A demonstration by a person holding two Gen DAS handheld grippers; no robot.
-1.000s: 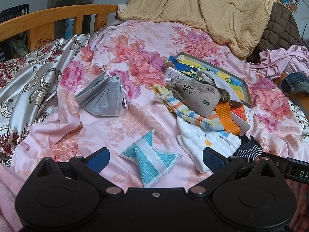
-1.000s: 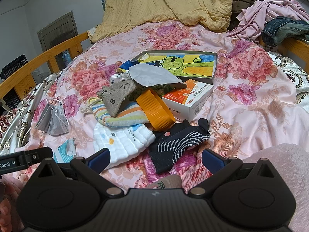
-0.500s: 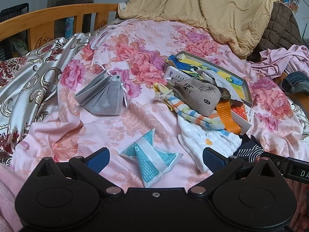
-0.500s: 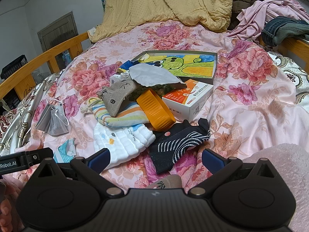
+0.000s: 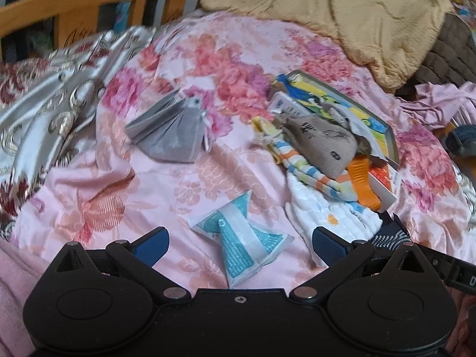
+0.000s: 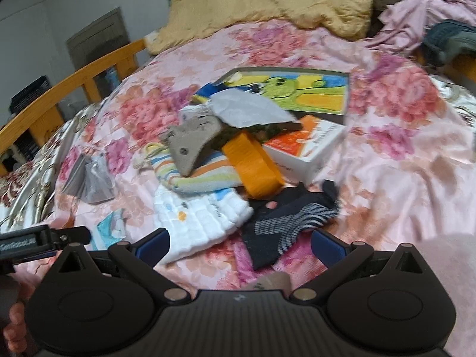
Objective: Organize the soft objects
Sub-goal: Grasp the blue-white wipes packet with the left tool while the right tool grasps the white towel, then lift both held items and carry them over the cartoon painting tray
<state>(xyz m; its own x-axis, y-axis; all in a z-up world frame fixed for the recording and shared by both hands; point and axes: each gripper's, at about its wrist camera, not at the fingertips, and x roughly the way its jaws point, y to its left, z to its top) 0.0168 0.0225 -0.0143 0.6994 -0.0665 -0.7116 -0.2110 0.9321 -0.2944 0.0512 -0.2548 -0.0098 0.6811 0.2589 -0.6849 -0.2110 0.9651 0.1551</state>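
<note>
On the floral bedspread (image 5: 166, 184), a teal packet (image 5: 241, 241) lies between the wide-open, empty left gripper (image 5: 239, 242) fingers. The right gripper (image 6: 239, 245), equally open and empty, hovers near a white cloth (image 6: 196, 217) and dark sock (image 6: 285, 223).

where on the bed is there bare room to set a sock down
Bare pink bedspread lies between the grey mask and the blue packet, and right of the orange box. The pile around the striped sock is crowded.
</note>
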